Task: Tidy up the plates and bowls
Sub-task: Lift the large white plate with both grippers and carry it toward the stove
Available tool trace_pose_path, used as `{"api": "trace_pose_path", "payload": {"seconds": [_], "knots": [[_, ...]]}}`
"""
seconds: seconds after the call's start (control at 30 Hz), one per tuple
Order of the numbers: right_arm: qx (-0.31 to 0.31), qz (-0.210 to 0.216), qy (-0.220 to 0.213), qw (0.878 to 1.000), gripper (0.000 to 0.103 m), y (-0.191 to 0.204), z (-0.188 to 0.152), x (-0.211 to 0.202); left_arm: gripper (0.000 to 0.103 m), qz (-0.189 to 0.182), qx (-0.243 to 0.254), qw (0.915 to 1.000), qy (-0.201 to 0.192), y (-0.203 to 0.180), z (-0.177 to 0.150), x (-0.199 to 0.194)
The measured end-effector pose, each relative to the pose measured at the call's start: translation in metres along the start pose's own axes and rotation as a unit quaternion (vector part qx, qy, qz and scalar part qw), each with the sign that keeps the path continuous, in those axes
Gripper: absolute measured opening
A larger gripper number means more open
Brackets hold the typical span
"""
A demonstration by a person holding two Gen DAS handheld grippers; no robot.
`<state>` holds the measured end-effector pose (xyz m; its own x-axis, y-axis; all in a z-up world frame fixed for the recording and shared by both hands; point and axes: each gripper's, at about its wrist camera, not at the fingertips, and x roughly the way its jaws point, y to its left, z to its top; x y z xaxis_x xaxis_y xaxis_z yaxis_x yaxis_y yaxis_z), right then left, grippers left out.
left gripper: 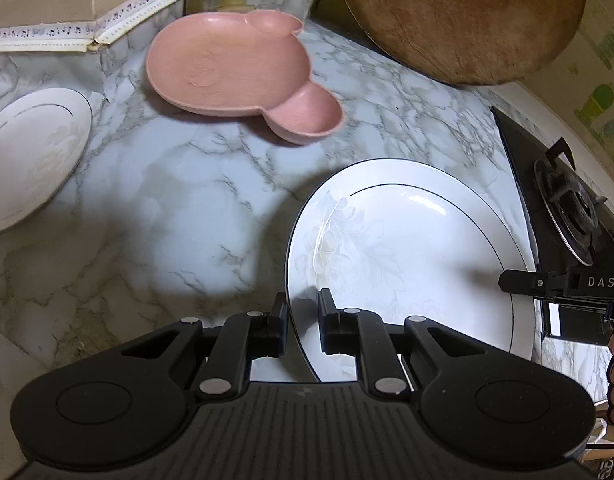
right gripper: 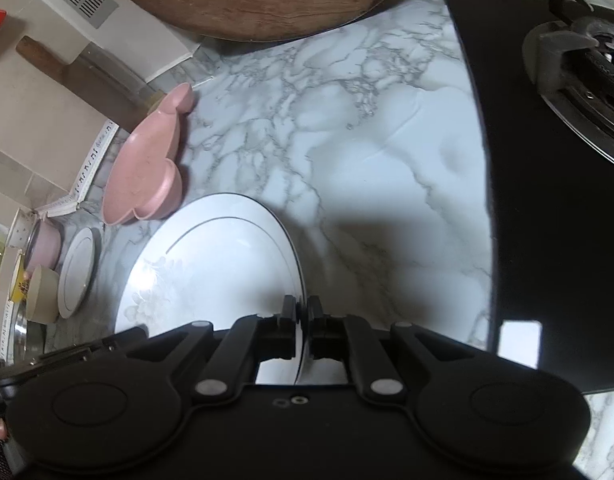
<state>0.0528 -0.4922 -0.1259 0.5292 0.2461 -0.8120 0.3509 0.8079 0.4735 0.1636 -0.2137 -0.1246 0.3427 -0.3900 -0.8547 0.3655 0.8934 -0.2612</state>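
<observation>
Big white plate (left gripper: pixel 407 256), round, glossy, thin dark rim line w/ faint floral print, sits lower right of left-wrist view over marble table (left gripper: pixel 179 200). Left tool (left gripper: pixel 303 316) clamps its left rim; right tool (right gripper: pixel 302 314) clamps opposite rim. Pink mouse-ear dish (left gripper: pixel 235 76) upper centre; small white plate (left gripper: pixel 31 152) far left.

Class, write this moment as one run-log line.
left tongs: shut on large white plate rim | right tongs: shut on opposite rim | pink plate: on counter
</observation>
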Motion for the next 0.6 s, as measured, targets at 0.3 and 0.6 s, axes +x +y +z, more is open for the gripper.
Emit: {"api": "trace_pose_path", "payload": {"seconds": [0.3,0.6], "knots": [[0.001,-0.018,-0.012,1.000,0.008,-0.019,-0.003,-0.013,0.013,-0.008,0.022,0.9997,0.007,-0.026,-0.005,0.006],[-0.025,-0.037,-0.026,0.999,0.018,-0.016,-0.003,-0.023,0.014,-0.004,0.018,0.9998,0.002,-0.026,-0.011,0.002]]}}
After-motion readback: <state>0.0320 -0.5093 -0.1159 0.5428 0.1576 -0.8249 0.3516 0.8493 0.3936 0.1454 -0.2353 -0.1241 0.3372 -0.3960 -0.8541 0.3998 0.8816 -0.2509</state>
